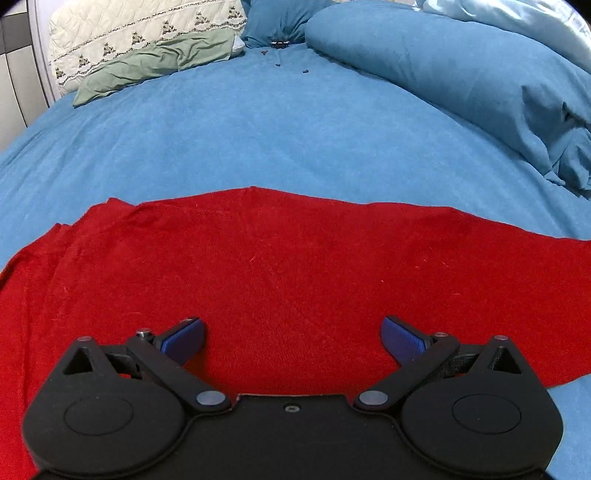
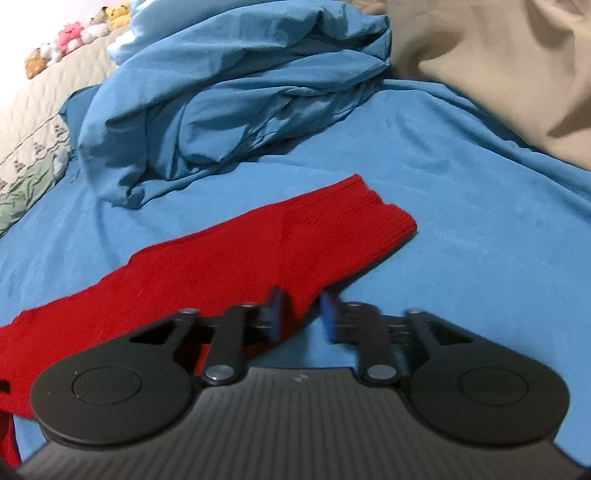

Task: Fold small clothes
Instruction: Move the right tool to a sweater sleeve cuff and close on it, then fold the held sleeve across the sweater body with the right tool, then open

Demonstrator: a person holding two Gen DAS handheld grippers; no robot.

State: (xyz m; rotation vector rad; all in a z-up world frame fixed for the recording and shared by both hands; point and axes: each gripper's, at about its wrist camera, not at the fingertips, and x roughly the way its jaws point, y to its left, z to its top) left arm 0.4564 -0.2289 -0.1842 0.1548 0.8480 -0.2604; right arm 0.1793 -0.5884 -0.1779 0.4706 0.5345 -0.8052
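A red knit garment [image 1: 258,273] lies spread flat on the blue bedsheet [image 1: 258,129]. My left gripper [image 1: 292,338] hovers over its near part, jaws wide open and empty. In the right wrist view a red sleeve [image 2: 258,243] with a ribbed cuff [image 2: 384,218] stretches up to the right. My right gripper [image 2: 301,314] sits at the sleeve's lower edge with its blue pads narrowly apart, the edge of the fabric between them. The view is blurred, so I cannot tell whether the pads pinch it.
A bunched blue duvet [image 1: 461,85] lies at the right, also in the right wrist view [image 2: 236,92]. A green pillowcase [image 1: 155,62] and quilted cream pillow [image 1: 140,26] lie at the far left. A beige blanket [image 2: 498,62] and plush toys [image 2: 74,37] sit behind.
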